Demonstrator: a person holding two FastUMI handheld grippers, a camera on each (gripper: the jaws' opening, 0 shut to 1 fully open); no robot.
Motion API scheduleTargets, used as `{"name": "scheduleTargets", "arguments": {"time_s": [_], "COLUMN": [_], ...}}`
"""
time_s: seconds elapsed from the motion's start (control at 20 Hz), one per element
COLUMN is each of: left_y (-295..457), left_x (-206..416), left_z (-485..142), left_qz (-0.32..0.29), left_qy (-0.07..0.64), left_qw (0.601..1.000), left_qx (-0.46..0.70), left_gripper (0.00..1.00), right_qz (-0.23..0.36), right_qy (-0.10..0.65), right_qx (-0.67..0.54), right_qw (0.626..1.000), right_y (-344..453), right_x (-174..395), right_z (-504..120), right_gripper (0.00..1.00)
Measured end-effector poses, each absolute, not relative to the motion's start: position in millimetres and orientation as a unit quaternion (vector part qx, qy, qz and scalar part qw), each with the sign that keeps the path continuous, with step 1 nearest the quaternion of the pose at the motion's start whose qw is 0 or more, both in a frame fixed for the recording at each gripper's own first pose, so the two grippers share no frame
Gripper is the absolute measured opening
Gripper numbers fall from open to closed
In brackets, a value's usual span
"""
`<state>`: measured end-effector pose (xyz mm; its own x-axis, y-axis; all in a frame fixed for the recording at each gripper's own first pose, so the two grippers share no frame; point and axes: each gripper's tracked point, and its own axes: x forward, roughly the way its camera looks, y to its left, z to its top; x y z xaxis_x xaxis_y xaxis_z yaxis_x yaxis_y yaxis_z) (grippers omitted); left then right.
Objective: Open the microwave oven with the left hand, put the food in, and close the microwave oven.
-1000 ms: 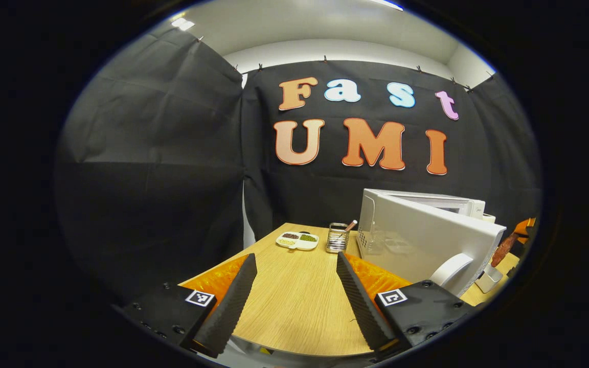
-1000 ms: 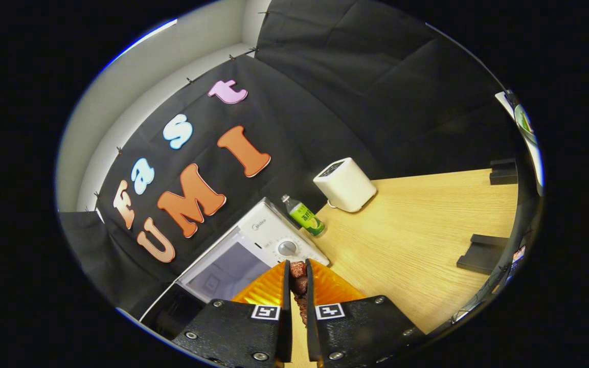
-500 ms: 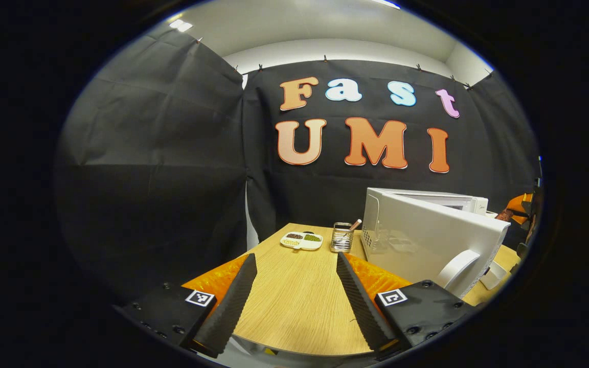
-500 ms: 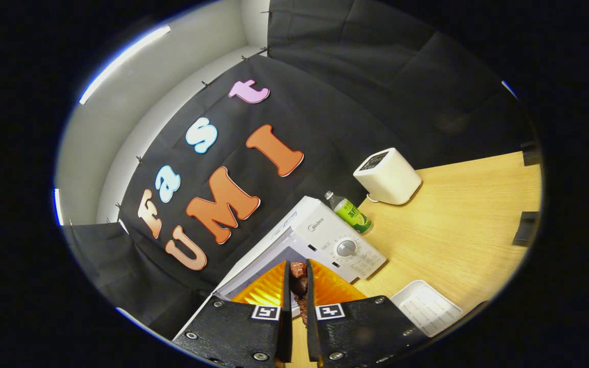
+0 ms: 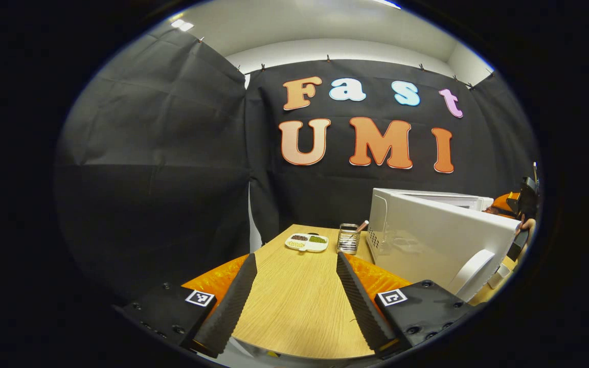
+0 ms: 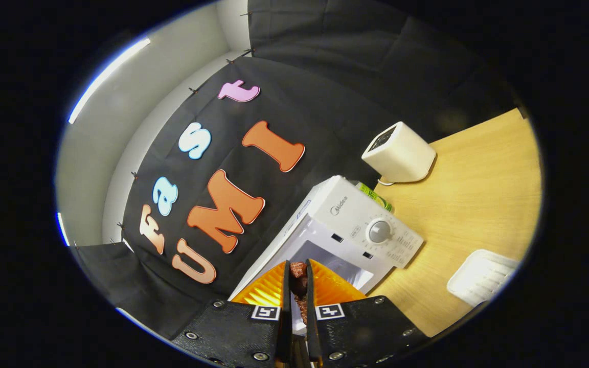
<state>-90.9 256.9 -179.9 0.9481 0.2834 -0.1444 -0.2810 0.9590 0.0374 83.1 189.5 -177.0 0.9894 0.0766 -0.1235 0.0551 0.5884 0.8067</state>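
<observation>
Looking along the left tongs (image 5: pixel 294 296), the left gripper view shows the fingers spread wide with nothing between them, hovering over the bare near end of the worktop (image 5: pixel 299 306). The microwave door (image 5: pixel 437 245) stands swung open at the right, its handle (image 5: pixel 471 273) just beside the right finger. Compared with a second ago, the door sits slightly farther right in the frame and the small dish (image 5: pixel 307 242) and wire cup (image 5: pixel 347 238) beyond it have shifted likewise. The opening step therefore appears complete. Open worktop lies ahead and to the left; the door edge limits movement to the right.

The right gripper view shows the right tongs (image 6: pixel 297 286) closed narrow on the food (image 6: pixel 298 273), a dark reddish piece. The microwave (image 6: pixel 356 225) has grown larger and nearer since the earlier frames, and its cavity (image 6: pixel 335 263) now lies directly ahead of the fingertips. Insertion is judged under way. The cavity frame and control panel bound the entry; the worktop to the right, holding a white tray (image 6: pixel 481 276) and a white box (image 6: pixel 399 153), stays free.
</observation>
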Motion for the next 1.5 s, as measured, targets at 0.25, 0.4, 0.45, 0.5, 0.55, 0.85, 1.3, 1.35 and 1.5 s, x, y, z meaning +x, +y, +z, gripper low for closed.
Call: {"name": "scheduleTargets", "arguments": {"time_s": [0.25, 0.4, 0.45, 0.5, 0.55, 0.85, 1.3, 1.35, 1.5], "left_y": [269.9, 285.1, 288.7, 291.9, 295.1, 308.3, 302.9, 301.4, 303.2], "left_x": [-83.9, -80.3, -80.0, -79.1, -77.5, -77.0, -72.6, -73.2, -74.9], "left_z": [-187.9, -189.1, -189.3, -189.3, -190.3, -193.2, -196.6, -196.1, -194.3], "left_qz": [0.148, 0.159, 0.162, 0.165, 0.168, 0.181, 0.175, 0.174, 0.176], "left_qy": [0.080, 0.081, 0.081, 0.082, 0.084, 0.087, 0.093, 0.093, 0.091], "left_qw": [0.986, 0.984, 0.983, 0.983, 0.982, 0.980, 0.980, 0.980, 0.980], "left_qx": [0.000, 0.000, 0.000, 0.000, 0.000, 0.004, 0.000, 0.000, 0.000], "left_gripper": [0.98, 1.00, 1.00, 1.00, 1.00, 0.98, 1.00, 1.00, 0.98], "right_qz": [0.032, 0.035, 0.036, 0.038, 0.036, 0.000, -0.036, -0.039, -0.026], "right_qy": [0.073, 0.082, 0.083, 0.084, 0.089, 0.096, 0.137, 0.139, 0.131], "right_qx": [0.480, 0.469, 0.460, 0.455, 0.455, 0.424, 0.282, 0.254, 0.218], "right_qw": [0.873, 0.879, 0.883, 0.886, 0.885, 0.900, 0.949, 0.956, 0.967], "right_y": [241.0, 267.8, 276.0, 282.8, 288.1, 287.6, 270.9, 265.0, 262.3], "right_x": [119.2, 142.1, 147.8, 153.8, 160.8, 204.0, 215.2, 214.2, 209.7], "right_z": [-191.0, -209.6, -218.1, -224.0, -230.1, -261.4, -296.0, -298.0, -294.3], "right_gripper": [0.11, 0.11, 0.11, 0.11, 0.11, 0.11, 0.25, 0.33, 0.76]}}
